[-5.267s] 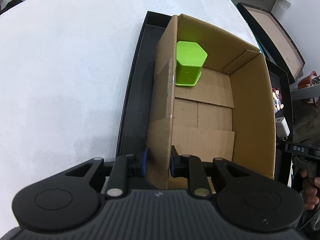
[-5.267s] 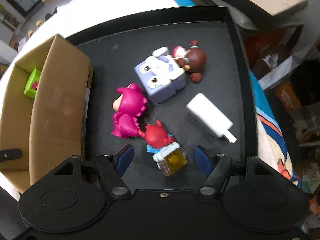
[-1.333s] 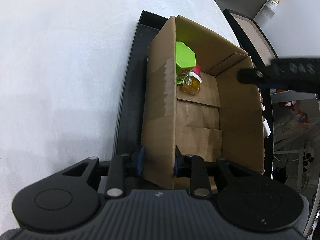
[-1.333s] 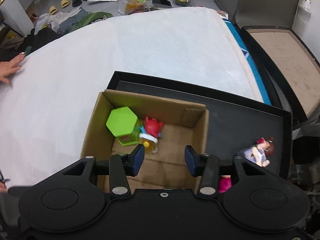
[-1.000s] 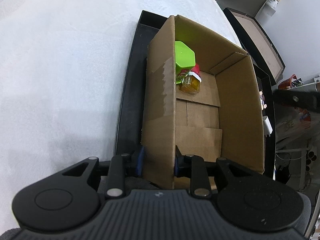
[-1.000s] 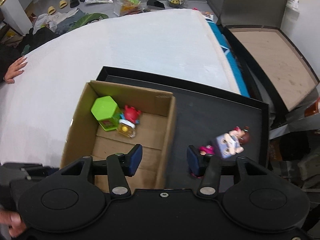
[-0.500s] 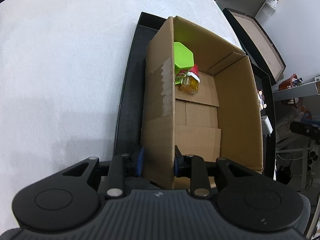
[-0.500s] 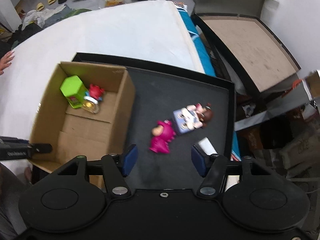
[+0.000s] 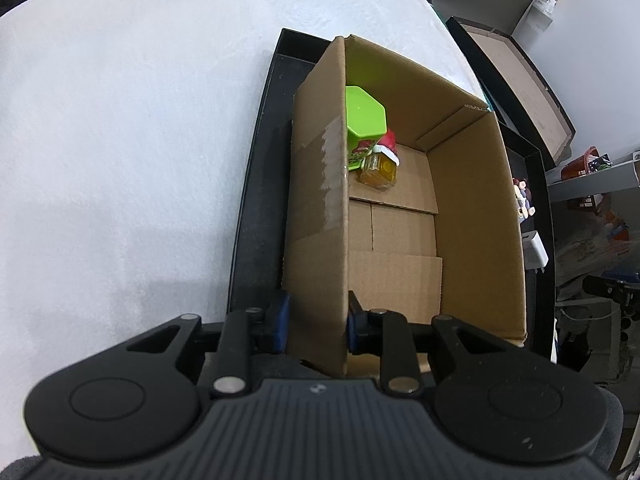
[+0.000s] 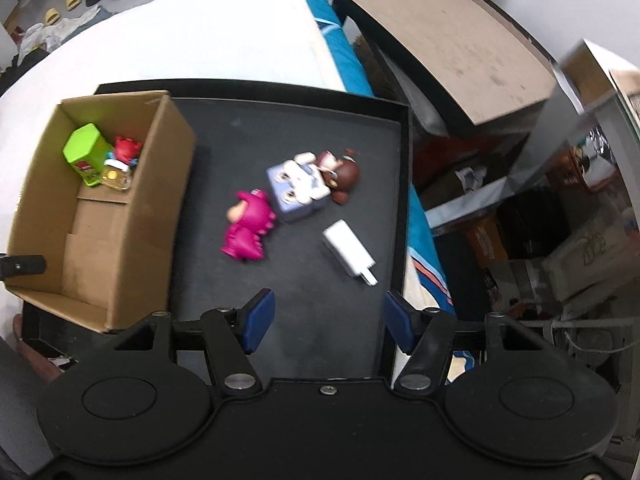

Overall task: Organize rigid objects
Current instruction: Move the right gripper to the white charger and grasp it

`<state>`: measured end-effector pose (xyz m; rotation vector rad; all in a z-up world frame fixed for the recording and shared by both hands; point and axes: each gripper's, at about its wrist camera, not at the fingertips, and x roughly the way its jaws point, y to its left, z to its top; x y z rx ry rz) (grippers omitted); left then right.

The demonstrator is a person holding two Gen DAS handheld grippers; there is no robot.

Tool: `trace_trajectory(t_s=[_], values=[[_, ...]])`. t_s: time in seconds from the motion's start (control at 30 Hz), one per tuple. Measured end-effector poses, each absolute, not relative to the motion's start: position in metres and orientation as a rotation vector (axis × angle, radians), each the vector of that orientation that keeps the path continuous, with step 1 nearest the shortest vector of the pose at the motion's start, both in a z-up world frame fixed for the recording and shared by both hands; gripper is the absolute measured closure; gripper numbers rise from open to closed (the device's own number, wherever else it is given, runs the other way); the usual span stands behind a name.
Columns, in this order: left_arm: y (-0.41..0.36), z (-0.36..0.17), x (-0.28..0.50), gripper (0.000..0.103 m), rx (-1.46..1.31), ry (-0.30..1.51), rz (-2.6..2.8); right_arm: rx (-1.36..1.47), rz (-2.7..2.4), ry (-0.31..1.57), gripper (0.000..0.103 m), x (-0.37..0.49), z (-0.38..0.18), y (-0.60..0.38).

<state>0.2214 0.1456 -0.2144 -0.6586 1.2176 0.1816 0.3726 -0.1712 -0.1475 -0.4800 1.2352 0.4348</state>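
Note:
A cardboard box (image 9: 472, 216) stands at the left of a black tray (image 10: 304, 280). In it lie a green hexagonal container (image 9: 364, 122) and a red figure with an amber jar (image 9: 380, 166); they also show in the right wrist view (image 10: 86, 150). My left gripper (image 9: 316, 318) is shut on the box's near left wall. My right gripper (image 10: 328, 316) is open and empty above the tray. On the tray lie a pink figure (image 10: 246, 228), a blue-white block figure (image 10: 296, 190) with a brown-haired doll (image 10: 340, 176), and a white charger (image 10: 348, 252).
The tray lies on a white surface (image 9: 120, 120). A second flat tray with a brown inside (image 10: 452, 48) sits to the right beyond a gap. Clutter and boxes (image 10: 540, 220) fill the floor at the right.
My right gripper has swung from over the box to over the tray and opened wider. The red figure now lies in the box. My left gripper has kept its hold.

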Motion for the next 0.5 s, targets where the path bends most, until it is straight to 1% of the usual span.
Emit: trace_trajectory(t_s=[0.13, 0.27, 0.43, 0.5], values=[[0.144, -0.214, 0.222, 0.078, -0.655, 1.219, 0.188, -0.454, 0.421, 1.268, 0.043, 0.382, -0.157, -0.186], [0.143, -0.214, 0.223, 0.078, -0.652, 1.220, 0.192, -0.458, 0.416, 1.284, 0.048, 0.392, -0.166, -0.192], [0.143, -0.215, 0.223, 0.078, -0.653, 1.223, 0.195, -0.507, 0.445, 1.292, 0.049, 0.404, -0.175, -0.184], [0.144, -0.216, 0.224, 0.078, -0.653, 1.225, 0.197, -0.536, 0.458, 1.293, 0.052, 0.408, -0.179, -0.179]])
